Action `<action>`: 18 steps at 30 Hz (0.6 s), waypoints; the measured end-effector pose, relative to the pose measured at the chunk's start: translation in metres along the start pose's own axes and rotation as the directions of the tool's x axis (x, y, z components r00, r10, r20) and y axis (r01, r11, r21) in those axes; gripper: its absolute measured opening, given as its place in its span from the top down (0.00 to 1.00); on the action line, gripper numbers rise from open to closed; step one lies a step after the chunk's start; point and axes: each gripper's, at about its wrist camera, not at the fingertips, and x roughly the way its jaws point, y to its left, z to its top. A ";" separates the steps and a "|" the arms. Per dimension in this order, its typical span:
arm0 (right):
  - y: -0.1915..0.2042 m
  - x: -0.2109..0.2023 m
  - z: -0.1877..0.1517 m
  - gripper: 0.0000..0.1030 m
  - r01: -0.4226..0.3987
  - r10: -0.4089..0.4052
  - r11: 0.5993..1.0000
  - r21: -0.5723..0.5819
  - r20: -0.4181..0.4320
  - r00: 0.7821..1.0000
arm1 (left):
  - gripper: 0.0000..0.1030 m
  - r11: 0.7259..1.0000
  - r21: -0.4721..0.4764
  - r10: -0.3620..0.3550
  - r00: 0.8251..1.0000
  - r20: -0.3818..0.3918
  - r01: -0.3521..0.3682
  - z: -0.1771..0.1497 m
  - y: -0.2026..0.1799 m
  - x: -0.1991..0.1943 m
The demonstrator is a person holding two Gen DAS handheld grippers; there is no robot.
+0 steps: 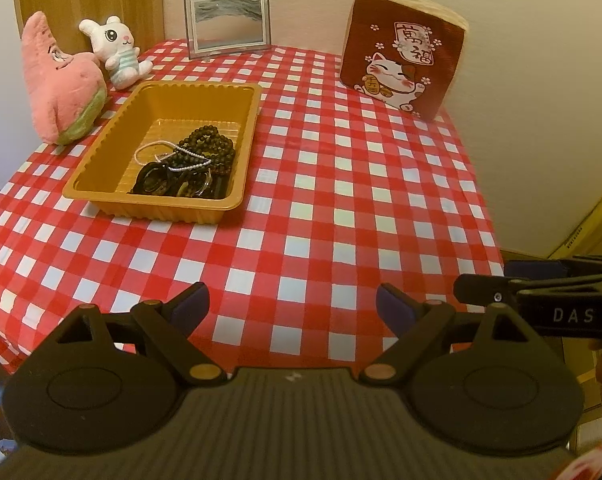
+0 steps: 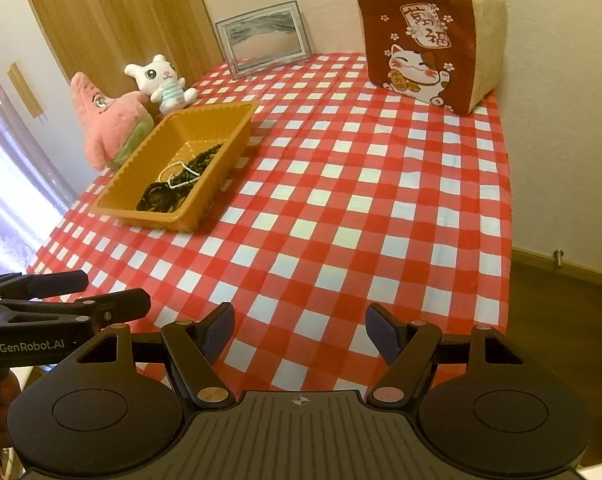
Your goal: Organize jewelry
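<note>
An orange plastic tray [image 1: 101,178] [image 2: 221,140] sits on the left part of the red-and-white checked table. In it lie a dark bead necklace [image 1: 215,146] [image 2: 203,162], a thin pearl-like chain [image 1: 173,158] [image 2: 183,176] and dark sunglasses [image 1: 173,182] [image 2: 157,198]. My left gripper [image 1: 292,306] is open and empty, above the table's near edge, well short of the tray. My right gripper [image 2: 300,334] is open and empty, above the near edge to the right of the left one. Each gripper shows from the side in the other's view, the right [image 1: 477,292] and the left [image 2: 113,300].
A pink star plush [image 1: 59,80] [image 2: 105,120] and a white bunny plush [image 1: 115,50] [image 2: 161,80] stand just behind the tray. A framed picture [image 1: 227,22] [image 2: 265,38] leans at the back wall. A red lucky-cat cushion [image 1: 401,52] [image 2: 425,42] sits at the back right.
</note>
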 end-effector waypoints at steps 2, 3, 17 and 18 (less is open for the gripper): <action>-0.001 0.000 0.001 0.30 0.001 -0.001 1.000 0.000 0.000 1.000 | 0.13 1.000 0.000 0.001 1.000 0.001 -0.001 0.000 0.000 0.000; -0.002 0.000 0.001 0.30 0.000 0.000 1.000 0.000 0.000 1.000 | 0.13 1.000 0.000 0.001 1.000 0.001 -0.001 0.000 0.000 0.000; -0.001 0.000 0.001 0.30 0.002 -0.002 1.000 0.000 -0.001 1.000 | 0.13 1.000 -0.001 0.000 1.000 0.000 0.000 0.001 0.000 0.000; -0.001 0.000 0.001 0.30 0.002 -0.002 1.000 0.000 -0.001 1.000 | 0.13 1.000 -0.001 0.000 1.000 0.000 0.000 0.001 0.000 0.000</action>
